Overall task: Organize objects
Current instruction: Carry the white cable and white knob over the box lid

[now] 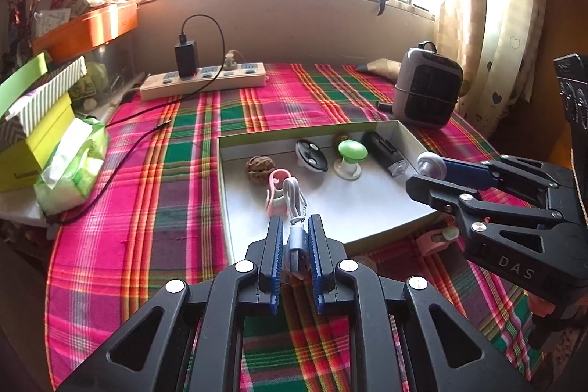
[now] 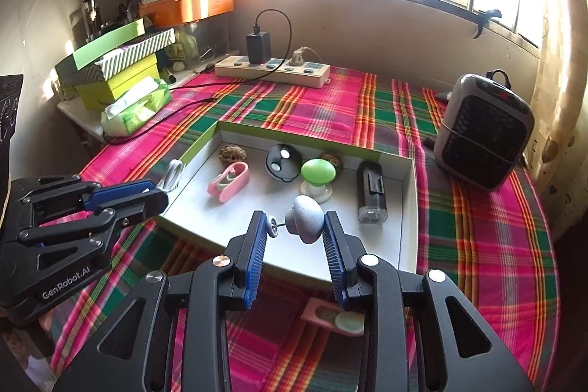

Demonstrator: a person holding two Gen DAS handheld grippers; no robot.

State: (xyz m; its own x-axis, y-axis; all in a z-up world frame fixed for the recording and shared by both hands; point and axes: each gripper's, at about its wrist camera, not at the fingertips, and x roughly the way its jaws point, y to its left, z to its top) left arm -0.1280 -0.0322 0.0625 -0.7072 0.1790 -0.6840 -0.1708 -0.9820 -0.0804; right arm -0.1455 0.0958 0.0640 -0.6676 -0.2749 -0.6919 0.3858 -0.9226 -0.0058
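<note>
A shallow white box with a green rim (image 1: 294, 133) (image 2: 294, 135) lies on the plaid cloth. In it are a walnut (image 1: 260, 169), a pink clip (image 1: 277, 188) (image 2: 229, 186), a black round piece (image 2: 283, 161), a green mushroom-shaped knob (image 2: 318, 173) and a black rectangular device (image 2: 372, 195). My left gripper (image 1: 296, 221) (image 2: 161, 191) hangs over the box's near-left edge, shut on the plug of a coiled white USB cable (image 1: 294, 197) (image 2: 172, 173). My right gripper (image 2: 294, 215) (image 1: 422, 171) is over the box's near-right part, shut on a grey mushroom-shaped object (image 2: 307, 219) (image 1: 431, 166).
A second pink piece (image 2: 330, 316) (image 1: 435, 239) lies on the cloth in front of the box. A grey heater (image 2: 485, 135) stands at the right, a power strip with a black charger (image 1: 204, 81) at the back, and a tissue pack (image 1: 73, 164) and stacked boxes (image 1: 33, 120) at the left.
</note>
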